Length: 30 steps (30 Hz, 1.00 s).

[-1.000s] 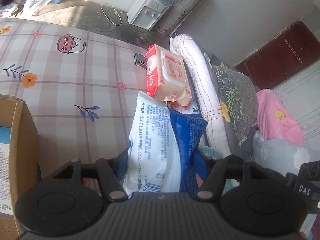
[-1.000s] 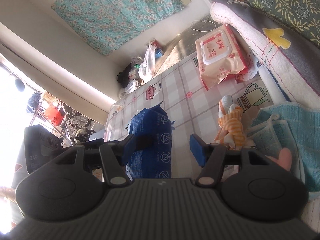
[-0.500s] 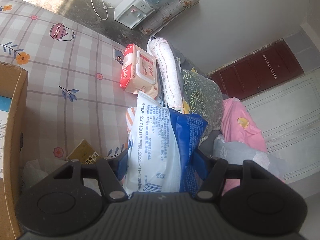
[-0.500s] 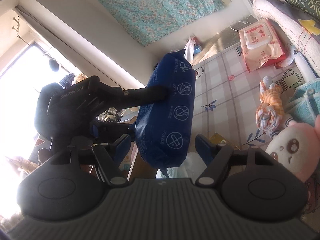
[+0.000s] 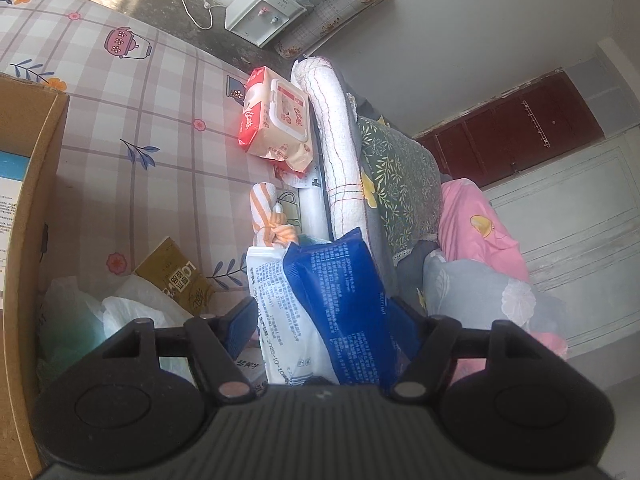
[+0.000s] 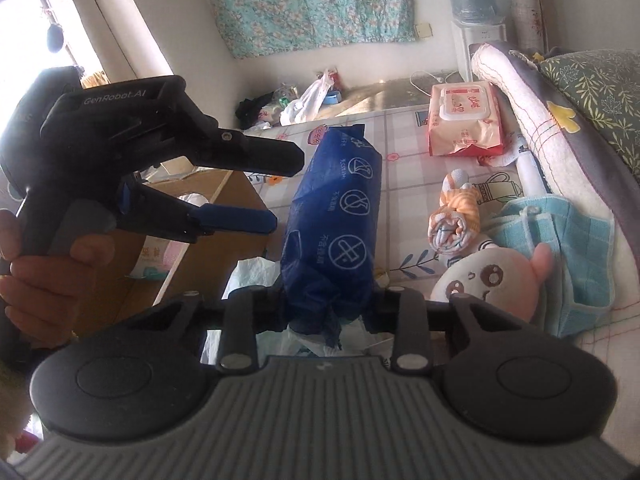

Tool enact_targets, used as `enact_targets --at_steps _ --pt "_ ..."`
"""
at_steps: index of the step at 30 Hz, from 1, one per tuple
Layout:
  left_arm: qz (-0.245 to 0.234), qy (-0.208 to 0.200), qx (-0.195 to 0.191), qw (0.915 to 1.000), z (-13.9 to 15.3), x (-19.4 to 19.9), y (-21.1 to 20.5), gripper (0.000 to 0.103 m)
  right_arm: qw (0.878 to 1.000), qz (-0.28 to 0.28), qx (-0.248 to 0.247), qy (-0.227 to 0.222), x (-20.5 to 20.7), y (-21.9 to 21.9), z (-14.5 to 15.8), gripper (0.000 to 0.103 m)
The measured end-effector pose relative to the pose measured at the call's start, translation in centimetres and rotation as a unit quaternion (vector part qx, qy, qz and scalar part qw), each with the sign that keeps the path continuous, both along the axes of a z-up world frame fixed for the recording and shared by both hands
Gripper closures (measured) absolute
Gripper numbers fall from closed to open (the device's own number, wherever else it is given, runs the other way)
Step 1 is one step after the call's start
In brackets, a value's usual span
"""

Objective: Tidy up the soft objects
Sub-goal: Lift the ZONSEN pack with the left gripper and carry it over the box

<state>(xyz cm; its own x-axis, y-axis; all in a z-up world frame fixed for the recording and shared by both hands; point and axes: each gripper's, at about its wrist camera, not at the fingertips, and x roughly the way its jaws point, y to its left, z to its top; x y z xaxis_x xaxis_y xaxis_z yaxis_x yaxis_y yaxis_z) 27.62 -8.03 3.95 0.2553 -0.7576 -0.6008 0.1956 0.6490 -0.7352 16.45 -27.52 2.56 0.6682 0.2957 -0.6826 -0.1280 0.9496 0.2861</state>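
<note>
Clearly the right tool [image 6: 328, 312], low at centre frame, pinches the bottom end of the blue pack [image 6: 332, 216], which stands upright above the bed [image 6: 408, 160]; the soft wrapper needs a firm squeeze. Left of the pack, the left tool [image 6: 288, 189] gapes wide and should back clear before any swing toward the cardboard box [image 6: 216, 264].

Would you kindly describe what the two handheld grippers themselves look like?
Both are matte black plastic with ribbed bodies, two round discs and silver screws. The left gripper has blue finger pads, white "GenRobot.AI" lettering and a pistol grip in a bare hand. No cables show.
</note>
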Motion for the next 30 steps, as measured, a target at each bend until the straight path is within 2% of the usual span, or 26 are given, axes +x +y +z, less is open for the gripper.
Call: enact_targets --at_steps 2,5,7,9,14,21,22,24,26,28,30 --pt "-0.004 -0.004 0.004 1.0000 0.0 -0.6 0.4 0.028 0.999 0.007 -0.047 0.005 -0.4 1.1 -0.4 0.073" --pt "-0.013 -0.001 0.015 0.9998 -0.6 -1.5 0.7 0.028 0.990 0.031 -0.135 0.003 -1.2 3.9 -1.6 0.074" --pt "-0.014 0.013 0.023 0.9996 -1.6 -1.9 1.0 0.030 0.982 0.051 -0.184 -0.010 -1.8 5.9 -2.4 0.074" --pt "-0.014 0.024 0.032 0.9991 -2.3 -2.2 1.3 0.034 0.967 0.069 -0.242 -0.032 -2.6 8.2 -3.0 0.074" --pt "-0.010 0.034 0.041 0.9985 -3.3 -2.6 2.8 0.041 0.939 0.107 -0.318 -0.072 -4.8 10.8 -4.2 0.072" --pt "-0.034 0.036 0.076 0.9959 -3.7 -2.1 2.2 0.050 0.906 0.166 -0.374 -0.108 -6.6 13.0 -5.8 0.068" --pt "-0.039 0.032 0.086 0.9950 -3.8 -2.1 1.9 0.055 0.904 0.171 -0.376 -0.111 -6.8 13.0 -5.8 0.067" --pt "-0.048 0.022 0.112 0.9923 -4.1 -2.1 1.2 0.066 0.905 0.179 -0.369 -0.115 -7.0 12.8 -5.5 0.066" --pt "-0.052 0.021 0.125 0.9905 -4.4 -2.1 0.9 0.076 0.914 0.192 -0.339 -0.116 -7.2 11.9 -5.0 0.062" --pt "-0.053 0.022 0.132 0.9896 -4.9 -2.0 1.0 0.077 0.926 0.202 -0.299 -0.116 -7.7 10.9 -4.3 0.059" --pt "-0.054 0.023 0.129 0.9899 -5.1 -1.8 1.1 0.077 0.946 0.198 -0.236 -0.102 -7.7 8.8 -3.3 0.056"
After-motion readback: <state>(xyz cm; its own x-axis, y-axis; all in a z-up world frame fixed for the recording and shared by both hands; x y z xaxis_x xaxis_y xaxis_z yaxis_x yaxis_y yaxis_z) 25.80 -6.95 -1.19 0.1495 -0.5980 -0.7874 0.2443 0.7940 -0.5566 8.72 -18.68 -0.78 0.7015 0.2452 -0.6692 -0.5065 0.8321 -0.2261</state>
